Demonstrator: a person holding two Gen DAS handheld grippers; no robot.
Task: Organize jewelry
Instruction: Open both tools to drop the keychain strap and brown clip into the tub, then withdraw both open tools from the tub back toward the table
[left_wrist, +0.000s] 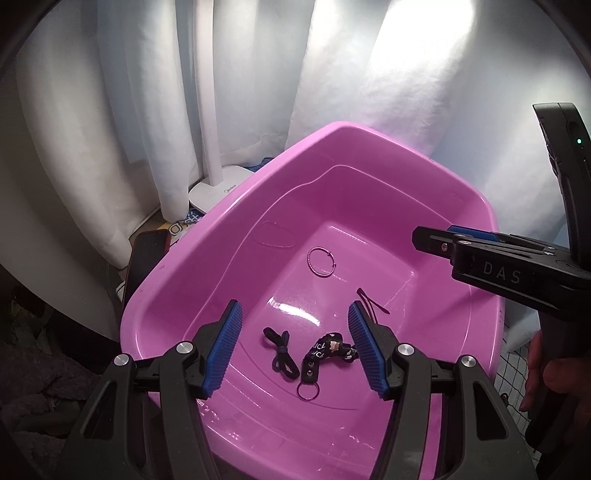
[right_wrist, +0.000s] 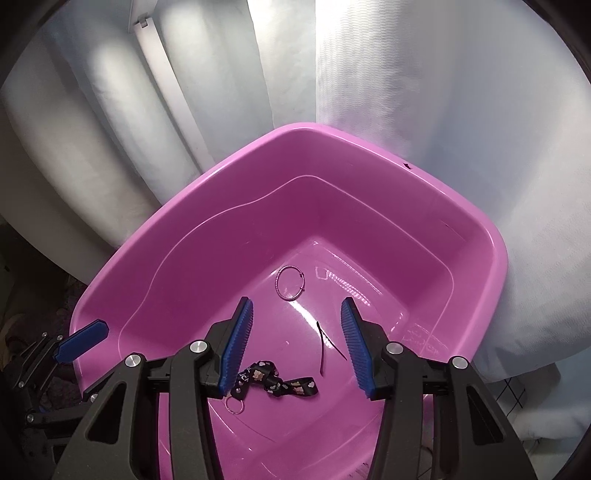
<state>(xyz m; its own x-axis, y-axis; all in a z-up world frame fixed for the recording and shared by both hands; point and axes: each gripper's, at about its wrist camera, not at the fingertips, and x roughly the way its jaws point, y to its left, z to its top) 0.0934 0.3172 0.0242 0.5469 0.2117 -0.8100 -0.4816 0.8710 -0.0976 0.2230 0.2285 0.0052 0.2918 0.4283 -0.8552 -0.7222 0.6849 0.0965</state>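
Both grippers hang over the pink tub (left_wrist: 476, 206), we see: left gripper (left_wrist: 295, 347) parted wide on nothing, right gripper (right_wrist: 297, 343) likewise apart and bare. On the tub's floor lie a silver hoop (left_wrist: 322, 261) toward the far wall, black cord (left_wrist: 280, 354), patterned strap (right_wrist: 280, 382) with keyring near us.

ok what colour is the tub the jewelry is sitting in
Pink, a purplish pink all over; the tub shows best in the right wrist view.
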